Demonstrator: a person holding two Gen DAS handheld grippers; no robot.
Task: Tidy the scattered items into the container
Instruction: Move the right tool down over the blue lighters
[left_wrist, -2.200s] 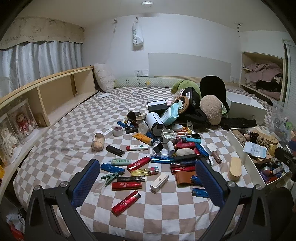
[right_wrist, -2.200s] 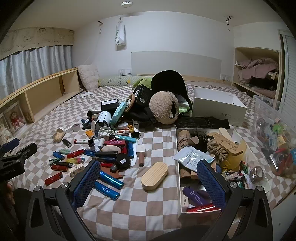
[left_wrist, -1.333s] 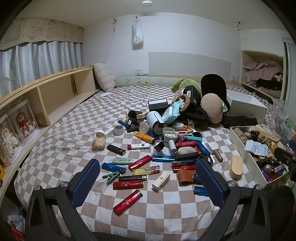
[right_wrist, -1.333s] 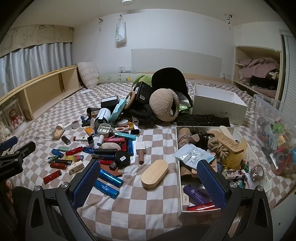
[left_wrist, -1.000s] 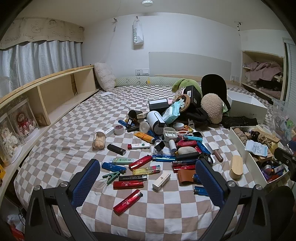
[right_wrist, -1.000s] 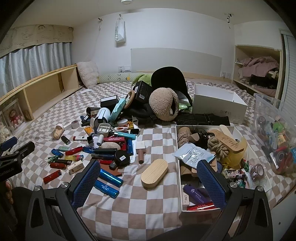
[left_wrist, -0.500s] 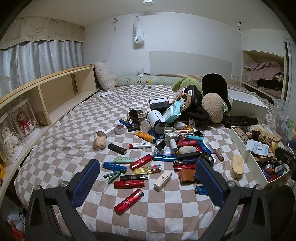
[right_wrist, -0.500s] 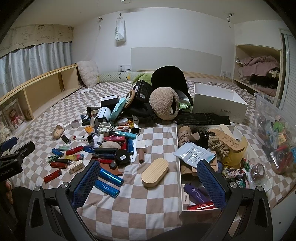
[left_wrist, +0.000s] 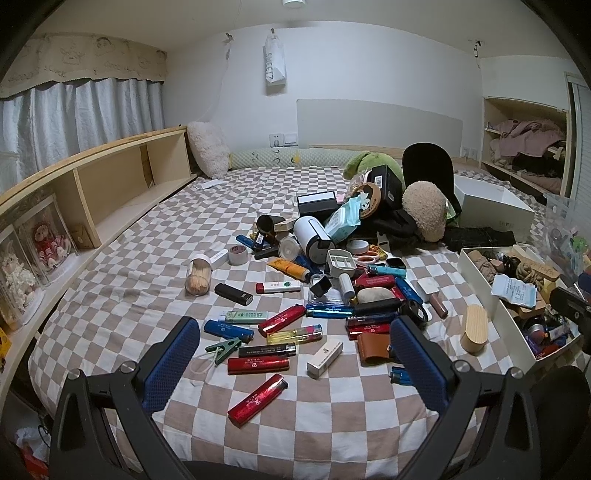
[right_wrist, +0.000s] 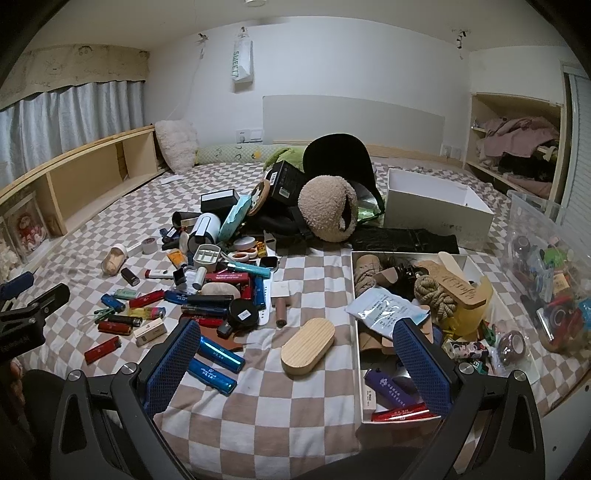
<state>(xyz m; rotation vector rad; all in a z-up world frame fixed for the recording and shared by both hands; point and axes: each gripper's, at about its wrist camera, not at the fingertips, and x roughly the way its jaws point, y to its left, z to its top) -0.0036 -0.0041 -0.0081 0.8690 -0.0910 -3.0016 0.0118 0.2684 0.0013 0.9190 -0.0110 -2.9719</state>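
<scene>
Lighters, tubes, small boxes and other clutter lie scattered over a checkered bedspread (left_wrist: 122, 280). In the left wrist view a red lighter (left_wrist: 257, 399) lies nearest, between the open blue-padded fingers of my left gripper (left_wrist: 295, 363), which holds nothing. A white container (right_wrist: 357, 332), partly filled, sits at the right of the bed. My right gripper (right_wrist: 297, 363) is open and empty above the bed's near edge, with a wooden oval block (right_wrist: 307, 346) and two blue tubes (right_wrist: 212, 363) just ahead. The container (left_wrist: 491, 295) also shows at the right of the left wrist view.
A pile with a plush toy (right_wrist: 327, 208), black boxes and a black cap sits mid-bed. An empty white box (right_wrist: 436, 210) stands behind the container, a clear plastic bin (right_wrist: 546, 273) at far right. Wooden shelves (left_wrist: 92, 184) run along the left wall.
Both views have shifted only slightly; the grippers stay open and nothing on the bed has moved.
</scene>
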